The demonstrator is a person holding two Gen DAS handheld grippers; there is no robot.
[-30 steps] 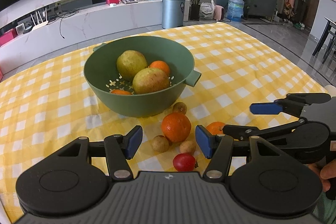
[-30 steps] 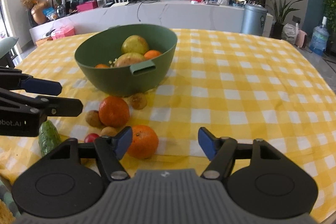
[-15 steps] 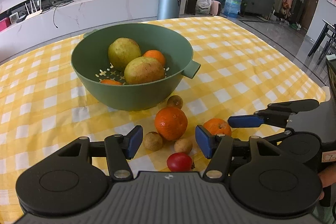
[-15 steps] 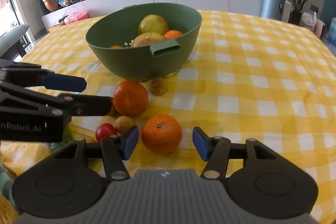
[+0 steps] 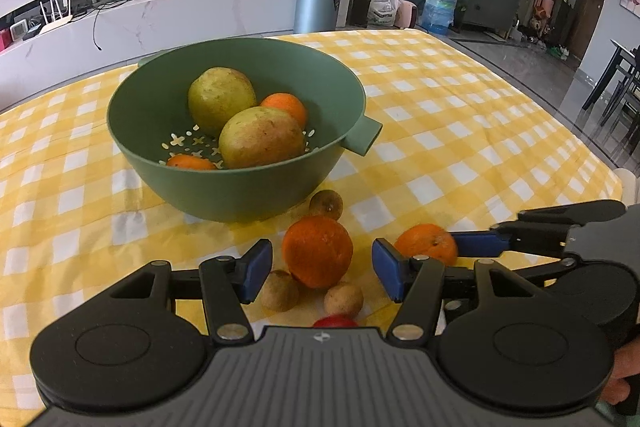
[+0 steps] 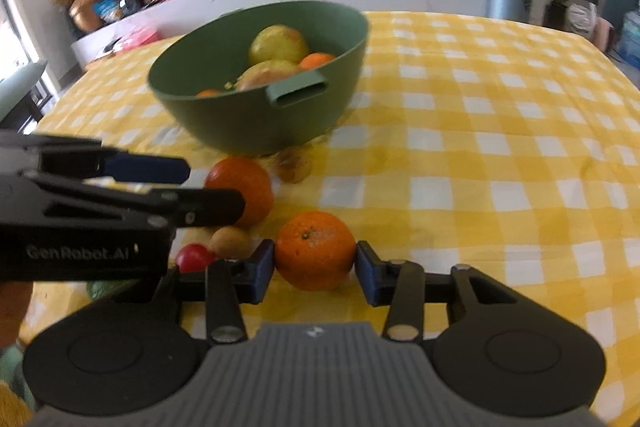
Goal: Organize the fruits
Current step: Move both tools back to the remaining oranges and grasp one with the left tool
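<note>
A green colander bowl (image 5: 160, 155) holds two big yellow-green fruits (image 5: 260, 143) and two small oranges. In front of it on the checked cloth lie a deep-orange tangerine (image 5: 318, 251), a lighter orange (image 6: 315, 251), three small brown fruits (image 5: 280, 295) and a red cherry tomato (image 6: 194, 257). My right gripper (image 6: 315, 269) is closing its jaws on the lighter orange, and both blue pads touch its sides. My left gripper (image 5: 322, 267) stands open just before the tangerine, its pads apart from it. Seen in the right wrist view, the left gripper (image 6: 212, 187) reaches in from the left.
A green cucumber (image 6: 100, 289) lies at the near left table edge, mostly hidden under the left gripper. The yellow checked cloth (image 6: 500, 155) stretches right of the bowl. The bowl's handle (image 6: 298, 93) faces the right gripper. A hand (image 5: 622, 383) shows at the right edge.
The right gripper's jaws have narrowed from wide apart until they meet the lighter orange. The left gripper has moved forward and down towards the tangerine, its opening unchanged.
</note>
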